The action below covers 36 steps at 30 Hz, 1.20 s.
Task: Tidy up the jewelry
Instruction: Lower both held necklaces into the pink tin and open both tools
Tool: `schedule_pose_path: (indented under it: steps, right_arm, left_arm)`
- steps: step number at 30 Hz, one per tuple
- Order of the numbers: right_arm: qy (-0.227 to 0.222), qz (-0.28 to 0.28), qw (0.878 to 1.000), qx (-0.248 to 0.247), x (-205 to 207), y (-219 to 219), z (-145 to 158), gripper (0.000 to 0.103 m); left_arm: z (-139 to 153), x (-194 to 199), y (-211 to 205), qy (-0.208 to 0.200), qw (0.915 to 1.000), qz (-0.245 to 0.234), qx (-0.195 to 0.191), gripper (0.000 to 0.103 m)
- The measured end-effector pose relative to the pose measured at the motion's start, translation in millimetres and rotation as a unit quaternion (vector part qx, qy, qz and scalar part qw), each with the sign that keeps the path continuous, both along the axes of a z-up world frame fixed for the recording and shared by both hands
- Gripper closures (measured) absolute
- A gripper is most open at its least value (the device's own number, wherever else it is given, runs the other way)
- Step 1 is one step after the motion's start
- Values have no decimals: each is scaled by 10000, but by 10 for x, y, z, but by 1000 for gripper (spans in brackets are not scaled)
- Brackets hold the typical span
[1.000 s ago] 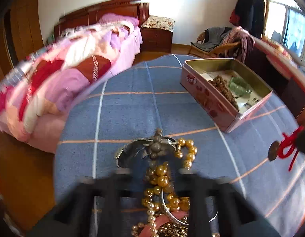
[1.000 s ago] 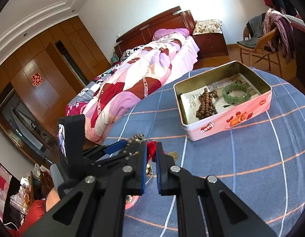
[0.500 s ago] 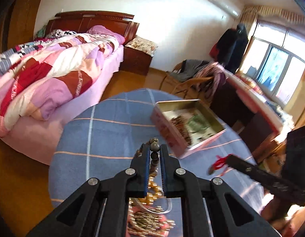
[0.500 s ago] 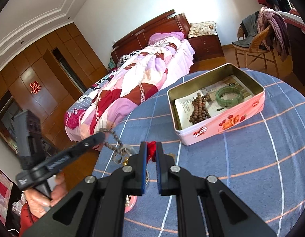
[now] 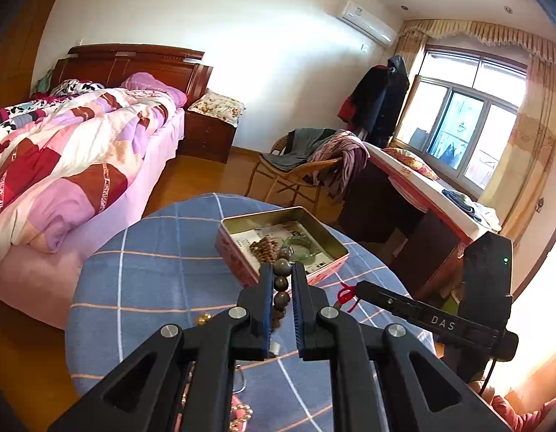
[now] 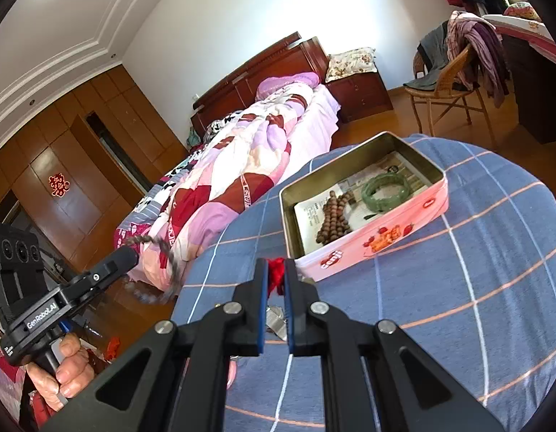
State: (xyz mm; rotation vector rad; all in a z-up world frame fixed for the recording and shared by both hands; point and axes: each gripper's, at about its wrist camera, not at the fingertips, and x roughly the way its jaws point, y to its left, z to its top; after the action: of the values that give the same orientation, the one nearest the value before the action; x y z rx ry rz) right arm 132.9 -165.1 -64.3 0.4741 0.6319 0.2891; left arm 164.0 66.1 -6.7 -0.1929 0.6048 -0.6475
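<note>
Now both tongs carry loot: left tongs (image 5: 280, 276) clamp a dark bead strand (image 5: 280, 283), right tongs (image 6: 276, 274) pinch a red cord (image 6: 276, 273). Next, I judge, each goes over the pink tin (image 6: 403, 216) near the worktop's far edge, then lets go

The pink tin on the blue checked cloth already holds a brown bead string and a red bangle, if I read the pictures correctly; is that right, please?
Not quite: the bangle is green, not red. The right wrist view shows it lying in the pink tin beside the brown bead string, with the tin on the blue checked cloth. The only red thing there is the cord pinched in the right gripper.
</note>
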Motion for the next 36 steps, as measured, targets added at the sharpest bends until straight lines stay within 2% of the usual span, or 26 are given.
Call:
schedule_pose_path:
  steps: [5,14,17,22,29,32,36]
  right_arm:
    - [-108,-161,9998,39,13,-196,85,91]
    - [-280,-427,9983,272,162,-521,196,91]
    - [-321,-527,9979,194,274,-586,203,91]
    - [-354,-572,9975,233,568,-703,202,91]
    - [-99,-525,9983,240,1122,-749,15,91]
    - [14,-592,9980,240,1317,-765,-101,91]
    - [237,-619,9976,204,1544,-755,-272,91]
  left_arm:
    - [-27,34,-140,-24,9998,95,180,94]
    - [-147,234,-544,59,9992,302,261,94]
    - [-209,370,-671,127,9986,423,292,94]
    - [-317,594,-940,36,9967,582,562,94]
    - [-513,909,-1246,71,9936,758,831,94]
    - [-593,1079,-1319,205,9936,820,747,94]
    - [-660,1261,-1422,177,9913,962,877,94]
